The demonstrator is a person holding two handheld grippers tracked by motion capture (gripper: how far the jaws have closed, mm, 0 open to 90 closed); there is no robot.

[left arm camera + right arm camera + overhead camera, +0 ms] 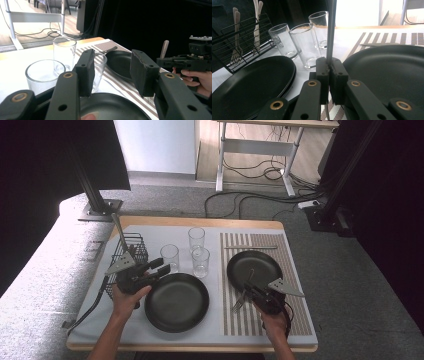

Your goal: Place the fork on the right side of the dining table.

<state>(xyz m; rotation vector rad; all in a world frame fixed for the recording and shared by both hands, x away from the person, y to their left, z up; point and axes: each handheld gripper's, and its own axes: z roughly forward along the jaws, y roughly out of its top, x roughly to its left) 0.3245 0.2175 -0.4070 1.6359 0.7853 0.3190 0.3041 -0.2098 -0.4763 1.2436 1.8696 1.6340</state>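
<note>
My right gripper [248,290] [329,66] is shut on a metal fork [239,304] at the near edge of a black plate [261,264] [387,72] on the striped placemat [295,265]. The fork's thin handle [331,30] rises straight up from the closed jaws. My left gripper [161,266] [112,67] stands open with nothing between its jaws, above the far left rim of a stack of black plates [176,302] [112,107] [249,85]. The left gripper view also catches the right gripper [190,62] and the fork handle [164,48].
Three clear glasses [169,256] [196,238] [200,261] stand behind the plate stack. A black wire basket [131,247] [237,47] with cutlery sits at the left edge. A knife [250,247] lies on the placemat behind the right plate.
</note>
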